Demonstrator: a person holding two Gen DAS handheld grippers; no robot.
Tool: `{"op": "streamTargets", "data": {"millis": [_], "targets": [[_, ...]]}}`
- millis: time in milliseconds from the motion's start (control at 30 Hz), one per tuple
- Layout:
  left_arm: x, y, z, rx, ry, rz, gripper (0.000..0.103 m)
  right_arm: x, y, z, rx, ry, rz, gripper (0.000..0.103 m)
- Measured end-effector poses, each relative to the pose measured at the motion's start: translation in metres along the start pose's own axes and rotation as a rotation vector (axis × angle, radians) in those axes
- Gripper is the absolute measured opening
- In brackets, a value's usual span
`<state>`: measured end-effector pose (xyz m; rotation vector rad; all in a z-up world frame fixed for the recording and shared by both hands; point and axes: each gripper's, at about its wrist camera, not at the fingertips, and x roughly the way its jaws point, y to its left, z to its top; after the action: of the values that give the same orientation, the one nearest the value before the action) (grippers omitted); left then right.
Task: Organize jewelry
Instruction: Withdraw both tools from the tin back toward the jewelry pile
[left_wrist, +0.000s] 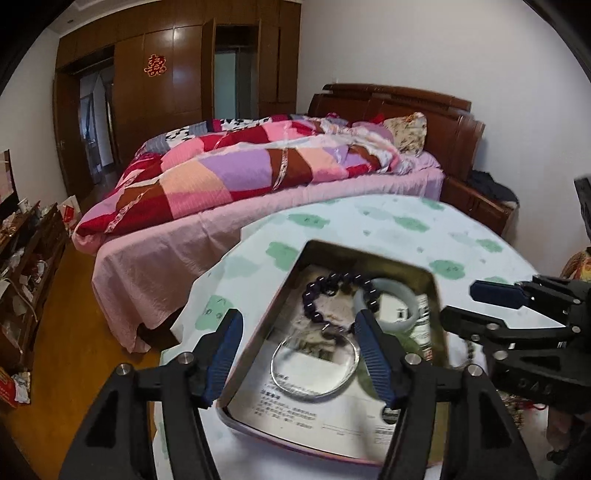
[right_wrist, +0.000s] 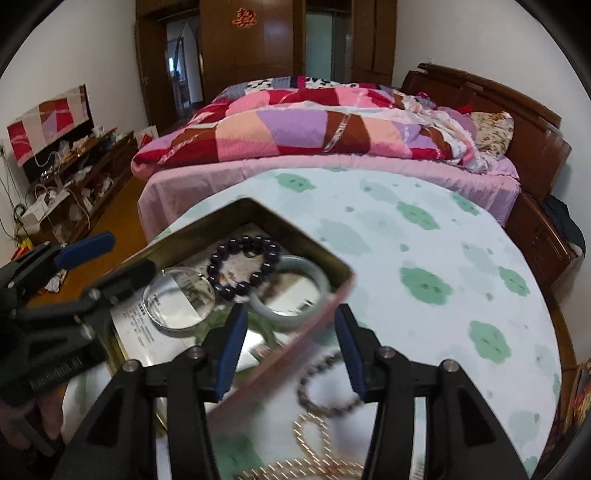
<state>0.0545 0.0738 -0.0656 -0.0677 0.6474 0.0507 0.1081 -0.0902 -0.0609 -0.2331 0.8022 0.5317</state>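
An open metal tin (left_wrist: 369, 254) (right_wrist: 295, 223) stands on the cloth-covered table and is lined with printed paper. Inside lie a purple bead bracelet (left_wrist: 332, 277) (right_wrist: 240, 242), a pale jade bangle (left_wrist: 391, 284) (right_wrist: 288, 314) and a silver bangle (left_wrist: 314, 393) (right_wrist: 173, 325). My left gripper (left_wrist: 299, 354) (right_wrist: 110, 262) hovers open over the tin, above the silver bangle, its pads touching nothing. My right gripper (right_wrist: 291, 354) (left_wrist: 476, 308) is open over the tin's right wall. A brown bead bracelet (right_wrist: 314, 404) and a gold chain (right_wrist: 314, 443) lie on the cloth under it.
The round table (right_wrist: 424, 240) wears a white cloth with green blotches. A bed (left_wrist: 258, 173) with a patchwork quilt stands just beyond it, a wooden headboard (right_wrist: 517, 110) at right. A cluttered low cabinet (right_wrist: 74, 177) lines the left wall.
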Motion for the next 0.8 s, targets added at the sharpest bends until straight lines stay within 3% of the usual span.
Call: {"op": "streamTargets", "data": {"millis": [500,800], "targets": [[-0.019,-0.058,-0.008,0.083,0.019,-0.131,0.064,-0.05,-0.092,-0.066,0.214,0.0,-0.071,0.06],[-0.029,-0.104,-0.03,0.198,0.083,-0.214,0.063,-0.071,-0.102,-0.104,0.236,0.0,-0.069,0.062]]}}
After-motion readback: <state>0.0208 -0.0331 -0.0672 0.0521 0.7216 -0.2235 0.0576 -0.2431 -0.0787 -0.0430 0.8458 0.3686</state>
